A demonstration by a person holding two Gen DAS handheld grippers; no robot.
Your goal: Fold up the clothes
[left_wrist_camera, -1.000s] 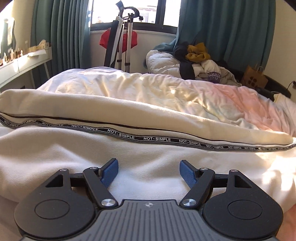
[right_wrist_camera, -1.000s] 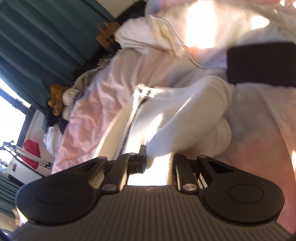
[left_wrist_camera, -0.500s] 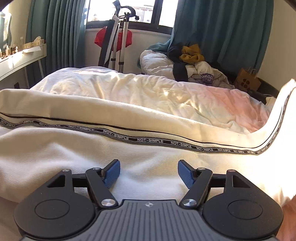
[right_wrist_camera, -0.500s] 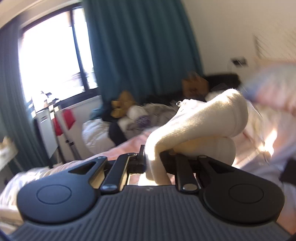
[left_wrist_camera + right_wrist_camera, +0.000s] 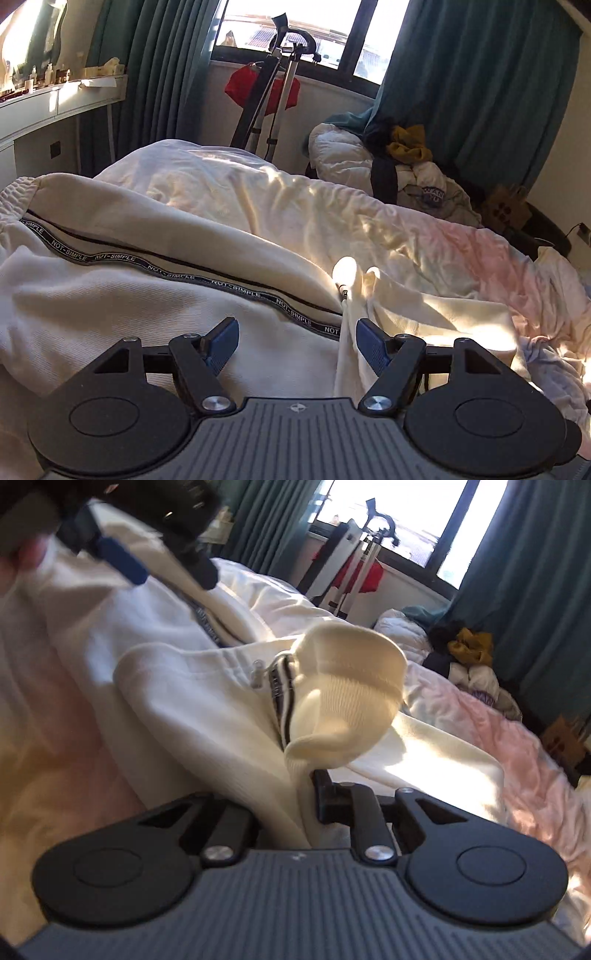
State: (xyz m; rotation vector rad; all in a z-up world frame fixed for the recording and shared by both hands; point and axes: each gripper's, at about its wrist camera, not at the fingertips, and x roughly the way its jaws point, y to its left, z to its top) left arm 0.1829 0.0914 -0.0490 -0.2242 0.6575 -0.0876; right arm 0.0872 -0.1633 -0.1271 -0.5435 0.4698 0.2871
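Note:
A cream knit garment (image 5: pixel 122 302) with a black "NOT-SIMPLE" tape stripe (image 5: pixel 207 280) lies across the bed. My left gripper (image 5: pixel 297 343) hovers low over it, open, with bare blue pads (image 5: pixel 221 343). The garment's right end is doubled back toward the middle, and its fabric (image 5: pixel 349 354) hangs beside the right pad. In the right wrist view my right gripper (image 5: pixel 295 797) is shut on the ribbed cuff (image 5: pixel 347 694), holding that end raised above the rest of the garment (image 5: pixel 192 709). The left gripper (image 5: pixel 122 561) shows blurred at the upper left there.
A white and pink duvet (image 5: pixel 424 240) covers the bed. Beyond its far end are a pile of clothes (image 5: pixel 406 166), a folded metal stand with red cloth (image 5: pixel 266 88), teal curtains (image 5: pixel 480 92) and a brown paper bag (image 5: pixel 506 206). A white desk (image 5: pixel 55 107) stands at left.
My right gripper has lifted the cuff end off the bed and swung it leftward over the garment, doubling it back. The left gripper stayed open and low.

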